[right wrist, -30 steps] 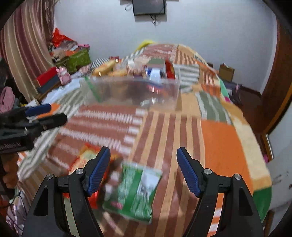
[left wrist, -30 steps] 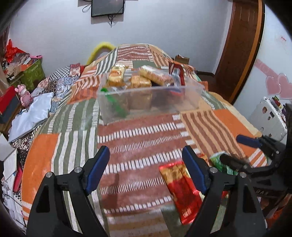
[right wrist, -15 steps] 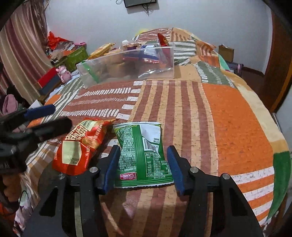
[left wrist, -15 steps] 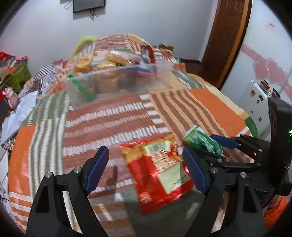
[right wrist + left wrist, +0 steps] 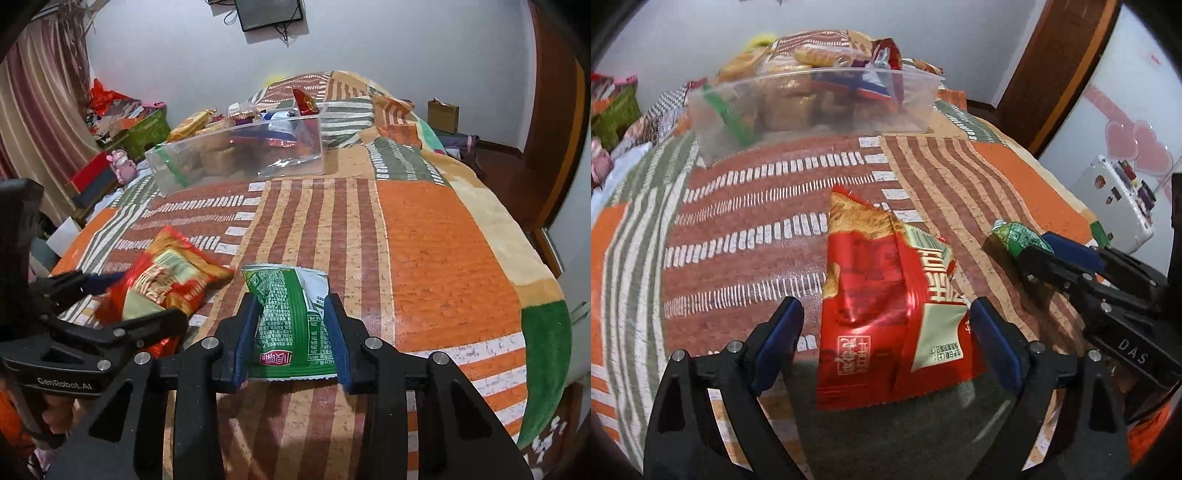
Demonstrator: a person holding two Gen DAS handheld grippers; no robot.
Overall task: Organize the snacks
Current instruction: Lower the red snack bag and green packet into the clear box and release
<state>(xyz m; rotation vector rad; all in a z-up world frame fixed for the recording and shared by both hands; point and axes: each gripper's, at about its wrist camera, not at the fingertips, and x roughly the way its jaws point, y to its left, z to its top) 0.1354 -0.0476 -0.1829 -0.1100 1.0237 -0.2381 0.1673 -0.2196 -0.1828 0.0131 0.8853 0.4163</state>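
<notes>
The right gripper [image 5: 291,332] was clamped on the green snack packet [image 5: 291,325], its two blue pads pressing the packet's sides so that the foil buckled between them; the packet's lower edge lay on the striped bedspread [image 5: 443,266], and its printed face was turned up toward the camera. In the left wrist view only the packet's far tip showed, poking out beyond the right gripper's black fingers. Just to the left of it, the left gripper [image 5: 886,332] stood with its jaws wide apart on either side of the red snack packet [image 5: 886,306], and neither blue pad touched the wrapper in that view. The red packet lay flat on the bedspread with its crimped gold end pointing away from the claw and its cream label panel facing up; in the right wrist view it appeared a little blurred, close beside the green packet, and whether the two touched could not be told. Well beyond both packets, toward the head of the bed, sat the clear plastic bin [image 5: 916,107], already holding several wrapped snacks [image 5: 820,55], some rising above its rim, with a green strip leaning inside its left end. A dark screen [image 5: 269,14] hung on the white wall behind the bed.
</notes>
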